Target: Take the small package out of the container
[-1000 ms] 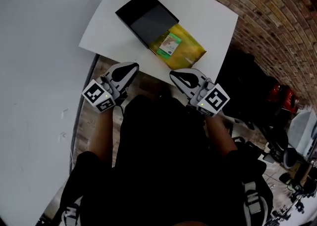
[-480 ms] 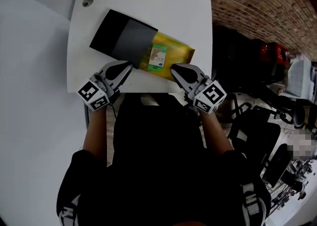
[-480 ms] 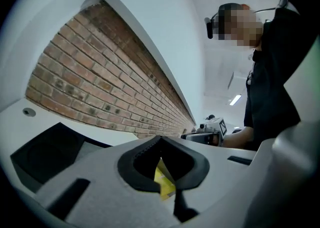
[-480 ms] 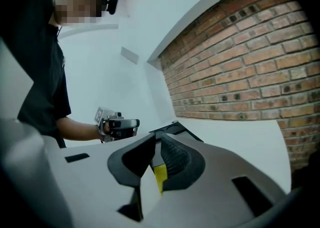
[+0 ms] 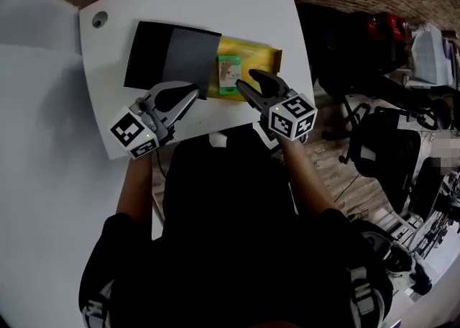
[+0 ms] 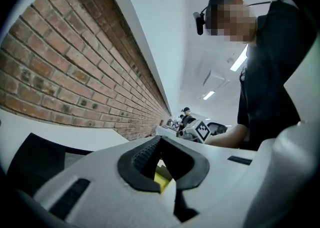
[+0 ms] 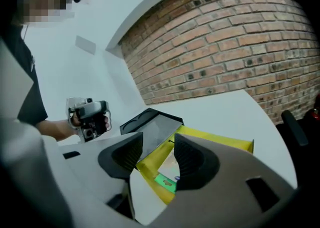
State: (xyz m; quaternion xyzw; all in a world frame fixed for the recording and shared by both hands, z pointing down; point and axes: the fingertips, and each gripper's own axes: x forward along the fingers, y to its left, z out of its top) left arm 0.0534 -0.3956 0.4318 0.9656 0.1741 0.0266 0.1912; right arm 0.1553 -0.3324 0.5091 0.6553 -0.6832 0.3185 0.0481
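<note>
On a white tabletop (image 5: 215, 3), a yellow package (image 5: 260, 56) stuck out of the black container (image 5: 169, 57)'s open end. Just beside that end, the right gripper (image 5: 248, 79) hovered over the package, its jaws opening and gripping nothing. The left gripper (image 5: 192, 90), jaws closed and empty, sat at the container's near corner. A clean pull probably needed the container pinned while the right jaws took the package's free edge.
</note>
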